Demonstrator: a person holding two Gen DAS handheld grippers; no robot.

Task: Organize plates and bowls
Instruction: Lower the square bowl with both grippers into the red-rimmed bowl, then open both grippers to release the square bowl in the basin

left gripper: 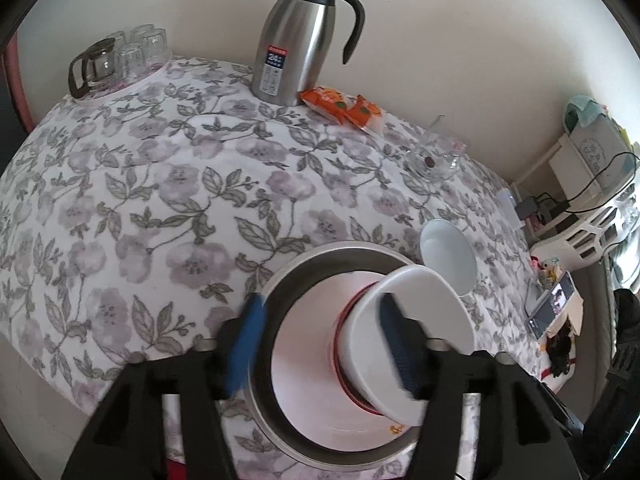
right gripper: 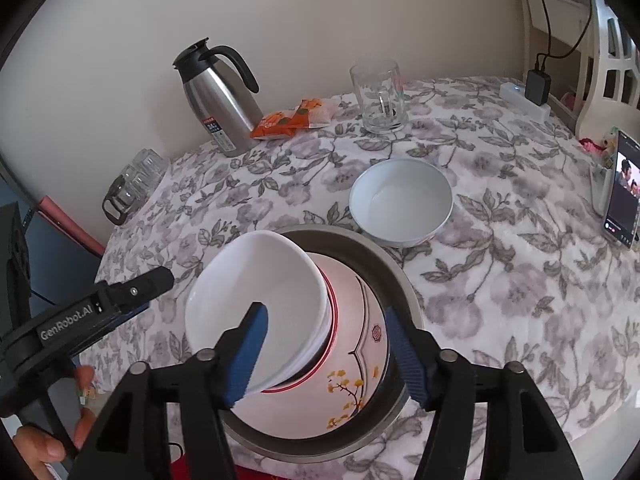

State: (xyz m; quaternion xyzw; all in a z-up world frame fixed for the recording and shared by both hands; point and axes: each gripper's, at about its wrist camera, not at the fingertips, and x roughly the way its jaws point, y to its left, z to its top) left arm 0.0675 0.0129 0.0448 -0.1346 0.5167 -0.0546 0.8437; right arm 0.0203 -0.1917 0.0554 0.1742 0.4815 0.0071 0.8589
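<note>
— Anything readable from where you stand?

— On my left gripper (right gripper: 120, 300), white letters on the black body spell "GenRobot.AI".

— And the tall stainless-steel jug with the black handle (left gripper: 294, 40)?

— Its blue and red label (left gripper: 275, 74) bears a big "24"; the smaller print below is too fine for me to read.

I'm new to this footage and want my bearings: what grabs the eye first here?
A tilted white bowl sits atop a stack in a plate inside a steel pan, close in front of both tongs. A second white bowl stands alone on the floral tablecloth just beyond. At the table's far edge, by the wall, a steel thermos jug stands out.
</note>
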